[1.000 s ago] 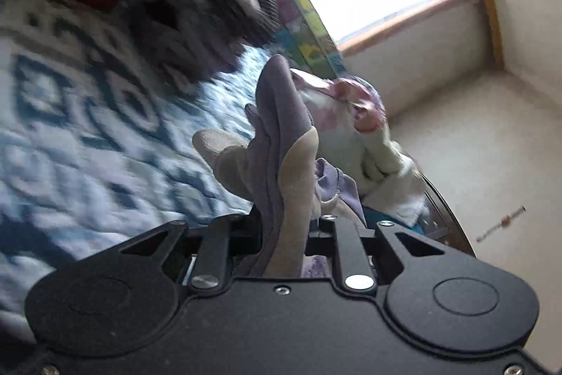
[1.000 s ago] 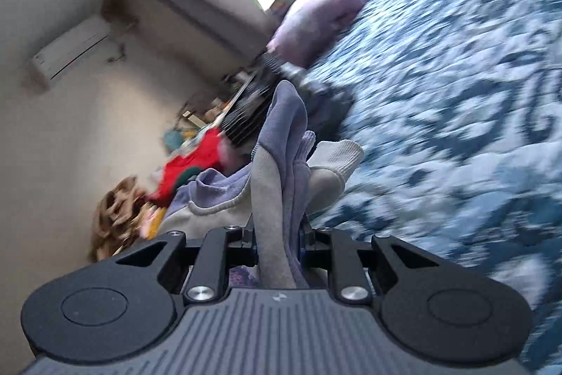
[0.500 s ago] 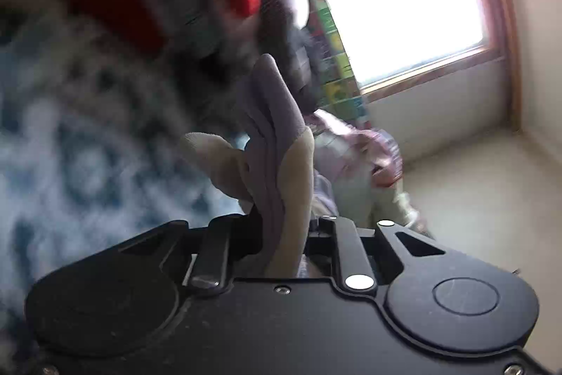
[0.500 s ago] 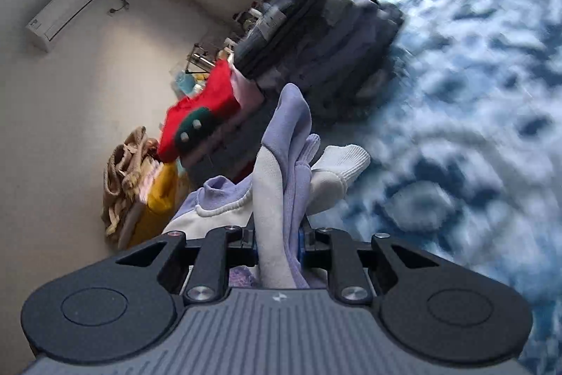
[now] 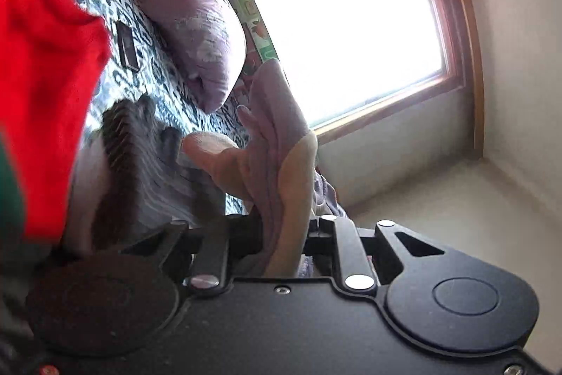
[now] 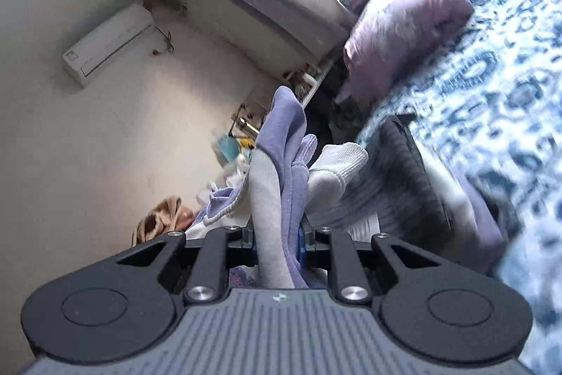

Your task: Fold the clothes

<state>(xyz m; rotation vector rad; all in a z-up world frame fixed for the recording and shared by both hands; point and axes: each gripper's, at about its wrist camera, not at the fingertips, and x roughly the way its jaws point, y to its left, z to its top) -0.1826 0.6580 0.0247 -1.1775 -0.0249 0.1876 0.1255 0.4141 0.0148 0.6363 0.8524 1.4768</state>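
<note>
Left wrist view: the left gripper point(image 5: 281, 227) is clamped nearly closed on a bunched lavender-and-cream garment point(image 5: 277, 136), which stands up between its jaws. Ahead and to its left lie the patterned bed point(image 5: 140, 72) and a lilac pillow point(image 5: 196, 34); a red garment point(image 5: 45, 76) hangs close at the far left.

Right wrist view: the right gripper point(image 6: 277, 245) pinches the same garment point(image 6: 281, 164), its white cuff point(image 6: 337, 167) just right of the jaws. A dark ribbed garment point(image 6: 407, 171) lies to the right on the bed point(image 6: 491, 86).

I judge the folding barely begun: this piece is gathered in the air, not laid flat, and other clothes lie unsorted.
</note>
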